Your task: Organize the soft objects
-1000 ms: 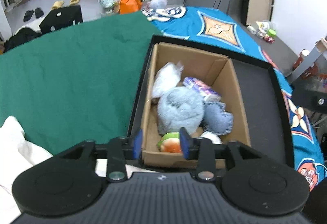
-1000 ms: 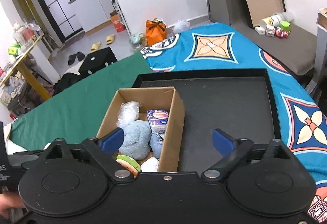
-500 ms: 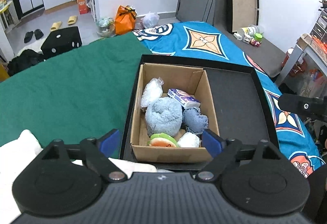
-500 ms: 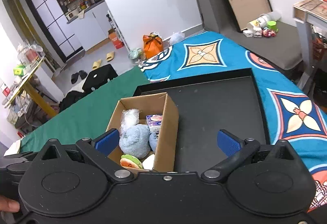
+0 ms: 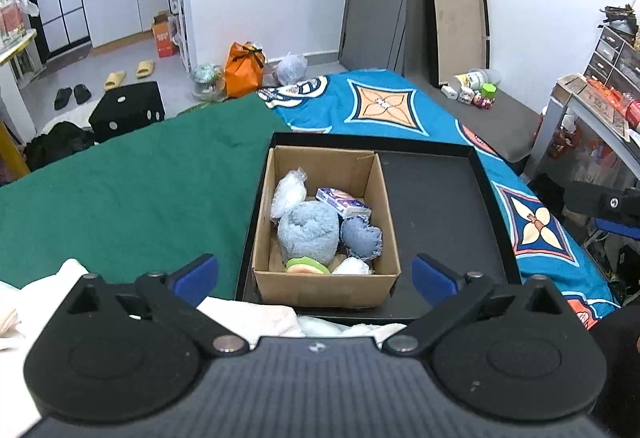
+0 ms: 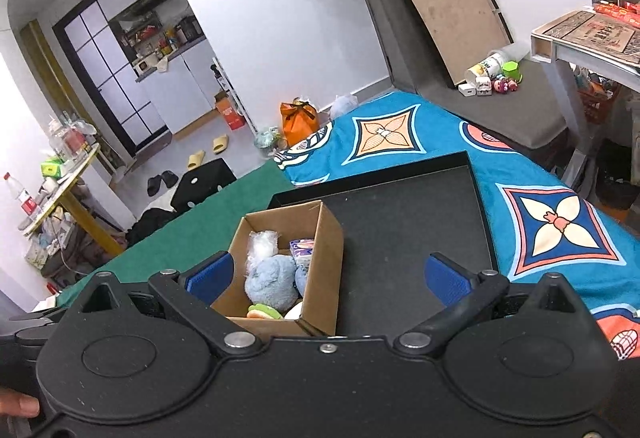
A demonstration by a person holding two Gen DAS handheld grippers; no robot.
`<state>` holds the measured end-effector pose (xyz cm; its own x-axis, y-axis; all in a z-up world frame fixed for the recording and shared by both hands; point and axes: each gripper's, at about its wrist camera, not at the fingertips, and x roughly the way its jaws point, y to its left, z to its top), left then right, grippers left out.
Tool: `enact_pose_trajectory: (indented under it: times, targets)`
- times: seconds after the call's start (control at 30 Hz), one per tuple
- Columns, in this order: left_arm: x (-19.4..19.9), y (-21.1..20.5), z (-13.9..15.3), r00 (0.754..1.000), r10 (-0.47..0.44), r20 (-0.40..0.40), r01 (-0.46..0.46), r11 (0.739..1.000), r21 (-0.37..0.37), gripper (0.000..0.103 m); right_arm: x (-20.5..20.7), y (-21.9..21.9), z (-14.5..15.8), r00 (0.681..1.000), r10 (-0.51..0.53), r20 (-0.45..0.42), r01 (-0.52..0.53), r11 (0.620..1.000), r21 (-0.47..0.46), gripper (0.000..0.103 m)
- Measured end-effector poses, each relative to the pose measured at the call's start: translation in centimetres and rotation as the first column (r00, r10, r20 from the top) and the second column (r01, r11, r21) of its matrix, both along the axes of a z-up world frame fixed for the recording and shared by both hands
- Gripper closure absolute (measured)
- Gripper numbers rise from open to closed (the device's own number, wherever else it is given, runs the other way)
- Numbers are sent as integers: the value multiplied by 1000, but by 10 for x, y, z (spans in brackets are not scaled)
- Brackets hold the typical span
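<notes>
Since the left gripper [image 5: 315, 273] has just been opening and has nothing between its jaws, the drop looks done; the cardboard box [image 5: 326, 284] with the soft stuff sits right ahead. Right gripper [image 6: 326, 276] is spread empty too. Next probably means fetching whatever's left.
</notes>
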<state>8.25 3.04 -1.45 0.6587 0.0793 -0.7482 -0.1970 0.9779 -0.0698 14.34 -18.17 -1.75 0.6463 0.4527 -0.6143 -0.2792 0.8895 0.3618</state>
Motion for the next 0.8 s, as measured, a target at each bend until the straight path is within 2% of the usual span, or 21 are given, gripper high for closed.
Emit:
enact_pose_trajectory:
  times: [0.4,0.8]
  targets:
    - [-38,-11,18,999,-12,45,11,1000,9,1,-34,-14,12,999,-17,40,16,1000,14,0]
    - [-72,-21,35,996,-31,82,27,999,42,1,-64,-12,33,997,1,82,1,1000,-22,0]
